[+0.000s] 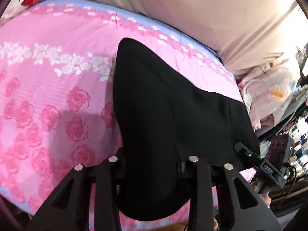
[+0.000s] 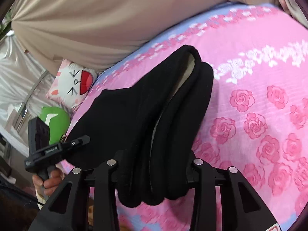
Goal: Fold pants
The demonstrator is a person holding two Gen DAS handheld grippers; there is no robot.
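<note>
Overhead, both the left gripper (image 1: pixel 154 165) and right gripper (image 2: pixel 154 165) clamp the black pants (image 1: pixel 165 115), raised off the pink bedspread (image 1: pixel 48 96); open bedspread lies beyond, bounded by a beige curtain (image 2: pixel 86 19).

Left hand-held gripper (image 1: pixel 154 165) is clamped tight on black cloth, raised and angled down. Right hand-held gripper (image 2: pixel 154 169) matches it, fingers pinched shut on the bunched edge. The person's left hand (image 2: pixel 47 181) wraps its handle.
</note>
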